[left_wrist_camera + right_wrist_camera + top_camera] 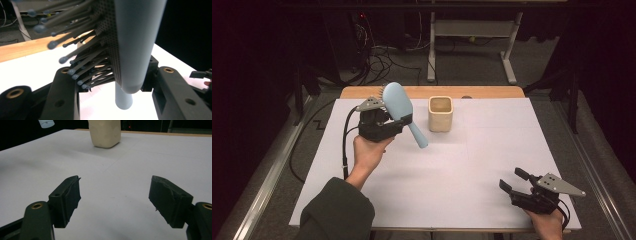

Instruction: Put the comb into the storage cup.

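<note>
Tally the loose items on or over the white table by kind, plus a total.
Hairbrush, light blue, clamped in the left gripper: 1
Cream cup, standing on the table: 1
Total: 2

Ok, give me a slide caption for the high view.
Left gripper lifts a light-blue hairbrush beside a cream cup; right gripper waits open on the white table.

The left gripper (112, 85) has its two black fingers (63, 92) clamped on a pale blue hairbrush (136, 45), one at the bristle side and one against the smooth back. The ball-tipped bristles (75, 47) fan out toward the upper left. The brush's handle (122, 100) points down toward the white worktop (32, 72), whose wooden edge shows behind.
</note>
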`<action>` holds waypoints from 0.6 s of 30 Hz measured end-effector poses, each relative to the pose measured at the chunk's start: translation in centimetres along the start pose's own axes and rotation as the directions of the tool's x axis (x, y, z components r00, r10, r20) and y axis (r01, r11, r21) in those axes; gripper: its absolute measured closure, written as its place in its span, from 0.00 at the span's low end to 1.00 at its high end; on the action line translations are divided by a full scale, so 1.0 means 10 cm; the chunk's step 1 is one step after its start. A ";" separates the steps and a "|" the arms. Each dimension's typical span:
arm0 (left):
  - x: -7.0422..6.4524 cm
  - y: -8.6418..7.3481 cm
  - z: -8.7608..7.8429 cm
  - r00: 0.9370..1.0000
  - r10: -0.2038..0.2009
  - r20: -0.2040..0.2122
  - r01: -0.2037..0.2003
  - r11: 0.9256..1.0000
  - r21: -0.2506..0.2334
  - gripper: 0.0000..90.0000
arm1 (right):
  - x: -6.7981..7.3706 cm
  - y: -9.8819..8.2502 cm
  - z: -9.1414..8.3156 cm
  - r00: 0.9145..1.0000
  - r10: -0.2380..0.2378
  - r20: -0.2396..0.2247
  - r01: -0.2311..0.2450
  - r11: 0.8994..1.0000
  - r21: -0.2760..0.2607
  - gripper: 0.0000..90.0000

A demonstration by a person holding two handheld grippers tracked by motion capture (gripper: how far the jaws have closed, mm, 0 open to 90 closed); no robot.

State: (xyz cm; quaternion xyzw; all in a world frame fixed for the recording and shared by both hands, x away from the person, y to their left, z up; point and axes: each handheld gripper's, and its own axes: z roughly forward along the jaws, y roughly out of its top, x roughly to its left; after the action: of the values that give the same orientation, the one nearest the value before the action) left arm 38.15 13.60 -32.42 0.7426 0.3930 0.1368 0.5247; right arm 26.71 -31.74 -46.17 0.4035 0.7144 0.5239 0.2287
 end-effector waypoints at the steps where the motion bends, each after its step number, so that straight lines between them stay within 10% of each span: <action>1: 0.00 0.02 0.01 1.000 0.004 -0.003 -0.004 1.000 0.001 0.62 | 0.00 0.00 0.00 1.000 0.001 0.002 -0.001 1.000 -0.002 0.28; 18: -0.03 0.32 0.17 0.999 0.026 -0.030 -0.026 1.000 0.004 0.62 | 0.01 0.00 0.01 1.000 -0.008 0.003 0.008 1.000 -0.001 0.28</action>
State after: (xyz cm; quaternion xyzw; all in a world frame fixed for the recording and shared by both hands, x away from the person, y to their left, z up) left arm 40.44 11.83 -30.19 0.7463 0.3916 0.1543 0.5157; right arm 26.69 -31.58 -46.19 0.4012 0.7155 0.5227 0.2322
